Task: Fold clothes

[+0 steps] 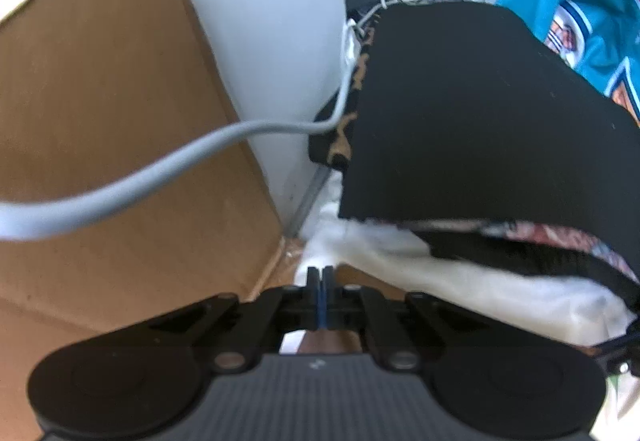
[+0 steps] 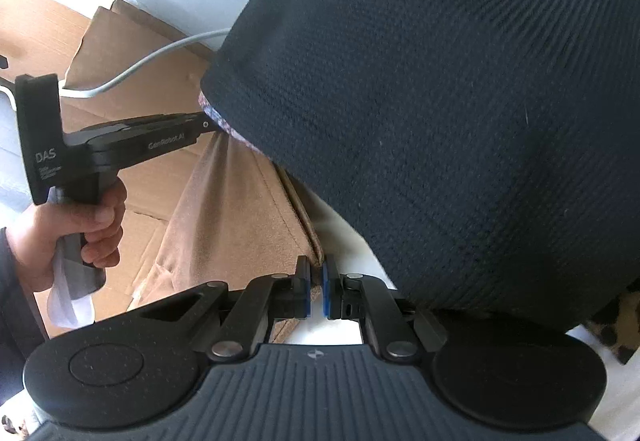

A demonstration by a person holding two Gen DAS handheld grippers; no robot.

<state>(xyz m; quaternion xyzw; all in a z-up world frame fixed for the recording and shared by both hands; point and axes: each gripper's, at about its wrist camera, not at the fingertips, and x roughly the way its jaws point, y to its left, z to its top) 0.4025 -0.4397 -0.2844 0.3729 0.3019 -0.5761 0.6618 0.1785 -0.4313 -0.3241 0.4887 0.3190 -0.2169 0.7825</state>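
White bedding (image 1: 440,281) underneath, black garment (image 1: 480,113) heaped on it. Left gripper (image 1: 320,277) beside that garment, pinched fully together, empty. Right gripper (image 2: 316,281) below the garment, clamped on tan cloth (image 2: 240,209).

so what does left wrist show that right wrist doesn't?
Left wrist only: the teal jersey, the white fabric under the black garment, and the left gripper shut on nothing. Right wrist only: the hand holding the left gripper's handle, and the right gripper shut on a tan fabric edge. Both: black garment, grey cable, cardboard box.
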